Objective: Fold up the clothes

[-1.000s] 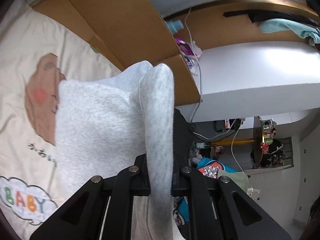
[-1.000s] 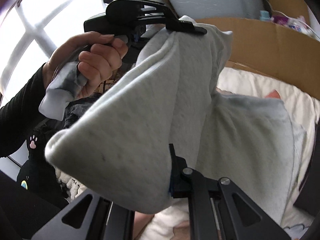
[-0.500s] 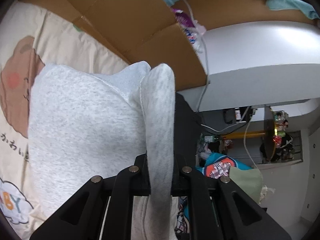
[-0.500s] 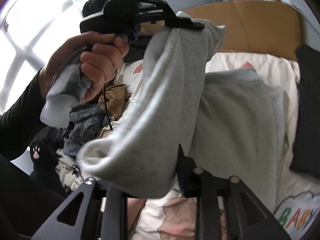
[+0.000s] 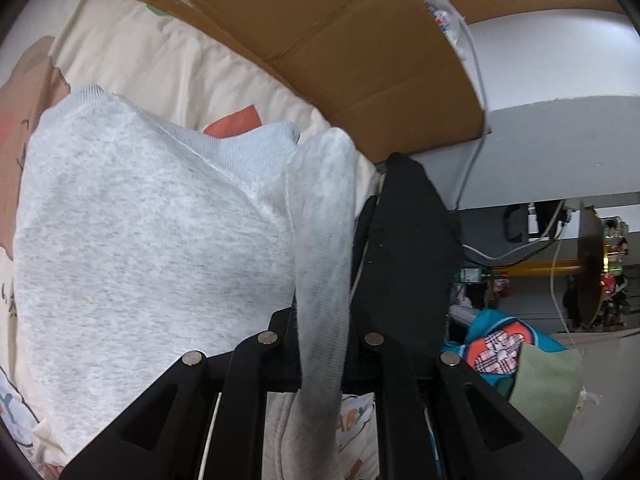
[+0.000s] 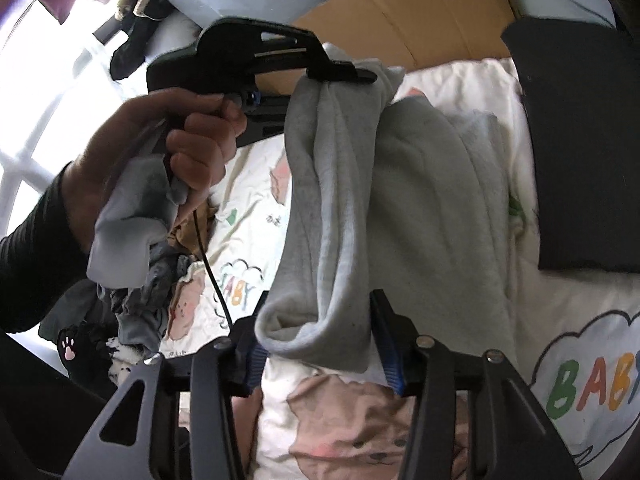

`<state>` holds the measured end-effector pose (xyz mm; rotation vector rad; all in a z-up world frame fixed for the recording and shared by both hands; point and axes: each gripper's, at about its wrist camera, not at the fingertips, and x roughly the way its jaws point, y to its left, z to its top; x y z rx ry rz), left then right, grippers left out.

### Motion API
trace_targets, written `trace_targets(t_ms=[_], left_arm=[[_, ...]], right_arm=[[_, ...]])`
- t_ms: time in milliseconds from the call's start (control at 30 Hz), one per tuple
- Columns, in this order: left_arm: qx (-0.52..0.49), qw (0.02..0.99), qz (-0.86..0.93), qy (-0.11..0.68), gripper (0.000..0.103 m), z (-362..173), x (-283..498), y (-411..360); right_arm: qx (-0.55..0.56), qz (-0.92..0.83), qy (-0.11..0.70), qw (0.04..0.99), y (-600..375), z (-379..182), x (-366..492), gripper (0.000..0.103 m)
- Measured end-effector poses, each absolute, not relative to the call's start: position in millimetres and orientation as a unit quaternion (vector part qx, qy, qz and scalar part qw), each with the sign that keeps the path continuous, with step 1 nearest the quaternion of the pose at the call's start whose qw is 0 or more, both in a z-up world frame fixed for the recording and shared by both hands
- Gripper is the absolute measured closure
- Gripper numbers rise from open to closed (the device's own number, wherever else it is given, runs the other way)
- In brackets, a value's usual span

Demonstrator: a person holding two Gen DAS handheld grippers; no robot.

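Clamped in the left hand-held gripper (image 6: pixel 352 74) is a fold of the grey sweatshirt (image 5: pixel 140 232), which is lifted at that corner while the rest is draped over the cream "BABY" print blanket (image 6: pixel 580 320). Between the fingers of the right hand-held gripper (image 6: pixel 320 354), whose jaws have just been opening, a rolled sleeve end is left loose. Beyond the blanket a flattened cardboard sheet (image 5: pixel 320 40) is seen, and a black panel (image 6: pixel 580 140) beside it.

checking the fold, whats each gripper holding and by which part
The left gripper is shut on the grey sweatshirt, pinching a fold at one end. The right gripper has just been opening: the other end lies between its fingers, no longer pinched.
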<state>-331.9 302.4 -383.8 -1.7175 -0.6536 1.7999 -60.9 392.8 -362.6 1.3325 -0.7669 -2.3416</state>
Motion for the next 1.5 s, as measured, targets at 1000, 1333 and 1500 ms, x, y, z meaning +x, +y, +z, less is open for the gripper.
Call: trace_targets(t_ms=[1000, 1333, 1500], left_arm=[[-0.676, 0.323, 0.638, -0.179, 0.073, -419.8, -312.9, 365.3], [-0.686, 0.339, 0.631, -0.13, 0.073, -436.4, -301.8, 368.3], [-0.705, 0.341, 0.613, -0.101, 0.073, -468.4, -302.3, 388.4]], right_arm=[[0.533, -0.765, -0.351, 0.088, 448.0, -430.7, -28.8, 0.095], [0.542, -0.74, -0.391, 0.079, 479.2, -446.9, -26.8, 0.092], [0.54, -0.745, -0.385, 0.078, 468.1, -437.0, -29.7, 0.085]])
